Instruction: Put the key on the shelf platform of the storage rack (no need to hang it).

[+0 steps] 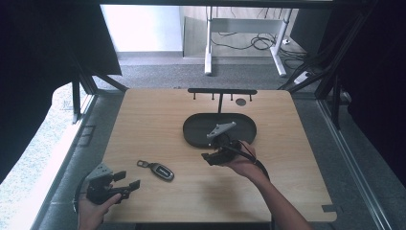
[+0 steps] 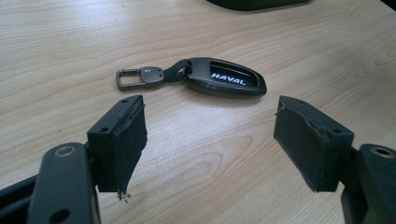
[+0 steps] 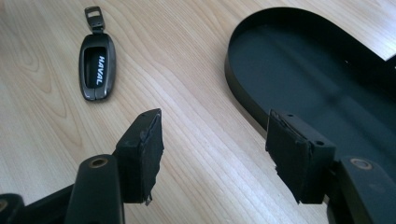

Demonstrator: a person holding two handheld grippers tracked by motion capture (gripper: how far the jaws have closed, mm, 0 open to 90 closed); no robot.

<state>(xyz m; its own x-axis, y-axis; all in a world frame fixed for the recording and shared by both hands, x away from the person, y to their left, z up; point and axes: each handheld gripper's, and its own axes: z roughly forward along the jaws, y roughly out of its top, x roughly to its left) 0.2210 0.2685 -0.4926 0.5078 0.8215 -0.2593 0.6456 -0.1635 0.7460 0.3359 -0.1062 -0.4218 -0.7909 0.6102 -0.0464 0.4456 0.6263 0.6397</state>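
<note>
desk legs [image 1: 208, 45] beyond table [image 1: 143, 115]

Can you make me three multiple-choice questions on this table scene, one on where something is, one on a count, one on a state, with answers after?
1. Where does the Haval car key fob lie?
A. in the black oval tray
B. on the bare wooden tabletop, nearer the left hand-held gripper
C. hung on the hook rack

2. How many hooks hang from the black rack behind the tray?
A. four
B. one
C. seven

3. How do the jaws of the left hand-held gripper stand?
A. shut on the fob
B. shut on nothing
C. open, with the fob beyond them

Answers:
1 B: the high view shows it on the wood, apart from the black oval tray.
2 A: four short pegs show under the bar.
3 C: the left gripper view shows a wide gap and the fob untouched ahead.
</note>
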